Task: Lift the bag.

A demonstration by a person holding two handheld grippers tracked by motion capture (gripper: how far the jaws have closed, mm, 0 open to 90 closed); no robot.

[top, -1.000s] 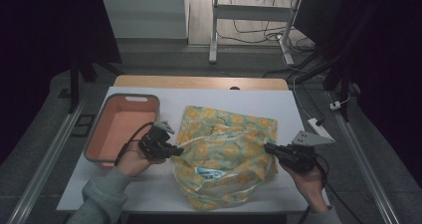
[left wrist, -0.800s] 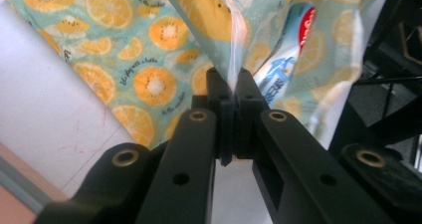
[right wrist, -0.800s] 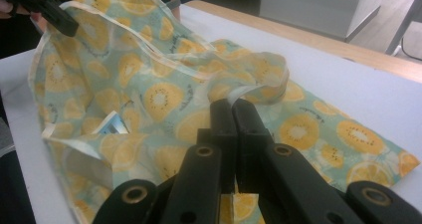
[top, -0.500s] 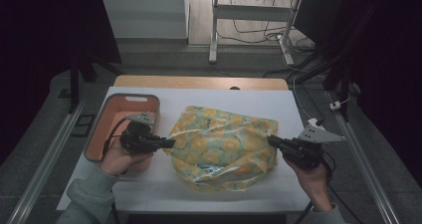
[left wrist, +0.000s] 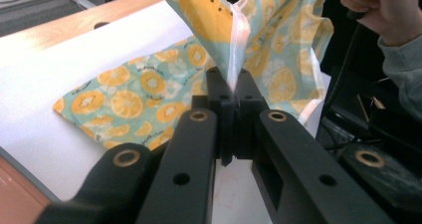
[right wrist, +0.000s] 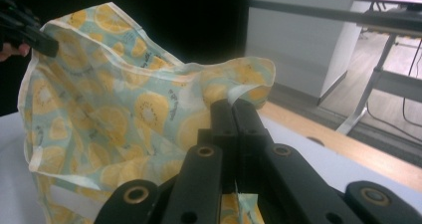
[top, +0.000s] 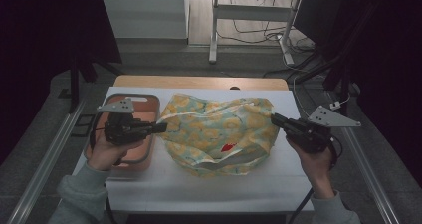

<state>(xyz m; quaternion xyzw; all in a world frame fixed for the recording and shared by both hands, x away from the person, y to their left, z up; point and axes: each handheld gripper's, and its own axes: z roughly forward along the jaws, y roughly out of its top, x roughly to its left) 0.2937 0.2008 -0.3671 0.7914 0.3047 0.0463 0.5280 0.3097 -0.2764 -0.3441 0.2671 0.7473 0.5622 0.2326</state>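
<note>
A: Cloth position?

B: Citrus-print cloth (top: 219,132) hangs stretched between both grippers above the white table (top: 209,189); lower part lies on the tabletop. Salmon tray (top: 144,157) at table's left edge.

A: Left gripper?

B: Left gripper (top: 160,128) clenched on the cloth's left edge; its own view shows white hem (left wrist: 238,45) pinched between the jaws.

A: Right?

B: Right gripper (top: 274,118) clamped on the right edge, fabric bunched at the tips (right wrist: 234,104).

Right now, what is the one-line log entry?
left gripper: shut on cloth edge | right gripper: shut on cloth edge | citrus-print cloth: lifted, partly on table | tray: beside
</note>
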